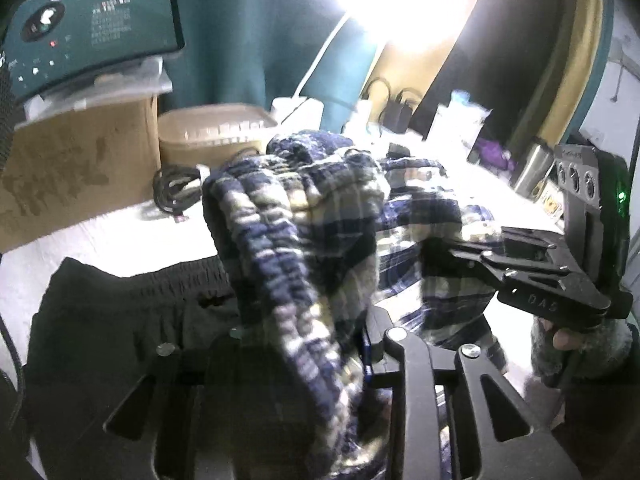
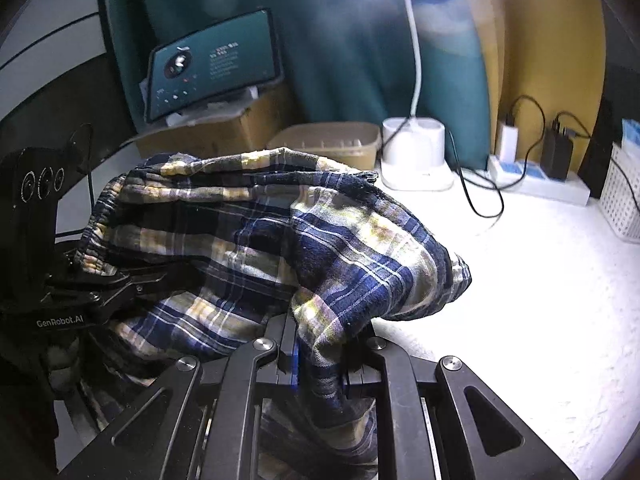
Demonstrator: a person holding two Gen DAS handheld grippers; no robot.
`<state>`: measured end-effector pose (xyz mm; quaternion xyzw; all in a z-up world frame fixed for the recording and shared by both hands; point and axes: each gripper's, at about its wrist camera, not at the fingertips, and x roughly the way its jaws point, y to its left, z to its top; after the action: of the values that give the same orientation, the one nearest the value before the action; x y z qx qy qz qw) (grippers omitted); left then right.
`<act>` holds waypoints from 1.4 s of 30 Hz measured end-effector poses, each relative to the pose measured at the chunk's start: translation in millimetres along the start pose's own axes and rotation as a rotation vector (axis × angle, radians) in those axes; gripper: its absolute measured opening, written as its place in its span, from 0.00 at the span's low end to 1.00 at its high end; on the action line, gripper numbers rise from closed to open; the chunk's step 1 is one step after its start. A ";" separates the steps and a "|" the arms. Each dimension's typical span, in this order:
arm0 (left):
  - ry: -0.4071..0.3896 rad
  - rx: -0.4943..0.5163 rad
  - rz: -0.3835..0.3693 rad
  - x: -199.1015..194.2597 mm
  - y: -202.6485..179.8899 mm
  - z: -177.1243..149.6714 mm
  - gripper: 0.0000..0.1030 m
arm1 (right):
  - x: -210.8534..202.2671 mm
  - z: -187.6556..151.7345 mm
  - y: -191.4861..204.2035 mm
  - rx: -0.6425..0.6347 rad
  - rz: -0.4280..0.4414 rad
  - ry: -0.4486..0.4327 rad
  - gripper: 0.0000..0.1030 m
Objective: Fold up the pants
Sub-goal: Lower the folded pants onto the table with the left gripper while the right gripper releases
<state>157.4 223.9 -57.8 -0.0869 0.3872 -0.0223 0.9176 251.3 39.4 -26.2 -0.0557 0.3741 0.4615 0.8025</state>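
Note:
Blue, white and yellow plaid pants [image 1: 304, 216] hang bunched between both grippers above the white table [image 2: 520, 280]. My left gripper [image 1: 304, 344] is shut on the elastic waistband. It also shows in the right wrist view [image 2: 120, 280] at the left, clamped on the waistband edge. My right gripper [image 2: 320, 344] is shut on a fold of the plaid pants [image 2: 280, 232]. It also shows in the left wrist view [image 1: 452, 248], biting the cloth from the right.
A dark pair of pants [image 1: 120, 320] lies flat on the table below the left gripper. A cardboard box [image 1: 72, 168] with a screen [image 1: 92, 24] on it, a beige tub [image 2: 328, 140], a lamp base [image 2: 414, 152], a power strip [image 2: 536, 180] and a white basket [image 2: 624, 200] line the back.

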 end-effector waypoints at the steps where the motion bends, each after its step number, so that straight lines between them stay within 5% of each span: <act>1: 0.015 -0.015 0.010 5.1 2.7 -0.3 0.33 | 3.3 -1.3 -3.4 0.008 0.002 0.009 0.13; 6: 0.060 -0.077 0.021 17.2 16.8 -3.5 0.39 | 14.2 -7.8 -14.3 0.037 0.001 0.045 0.13; 9: 0.066 -0.079 0.037 16.5 19.4 -4.9 0.51 | 20.2 -9.4 -19.1 0.050 -0.002 0.058 0.13; 27: 0.026 -0.086 0.108 -10.9 37.6 -6.1 0.55 | 14.8 -5.2 -42.6 0.113 -0.101 0.071 0.25; 33: 0.032 -0.058 0.146 -2.1 47.8 -9.2 0.56 | 26.7 -7.6 -53.9 0.151 -0.146 0.080 0.57; 42: 0.021 -0.098 0.126 -10.7 52.9 -5.7 0.56 | 18.9 -1.8 -59.7 0.201 -0.177 0.047 0.57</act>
<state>144.5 276.2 -63.5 -0.1068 0.4020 0.0536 0.9078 302.6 17.9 -55.0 -0.0187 0.4306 0.3478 0.8327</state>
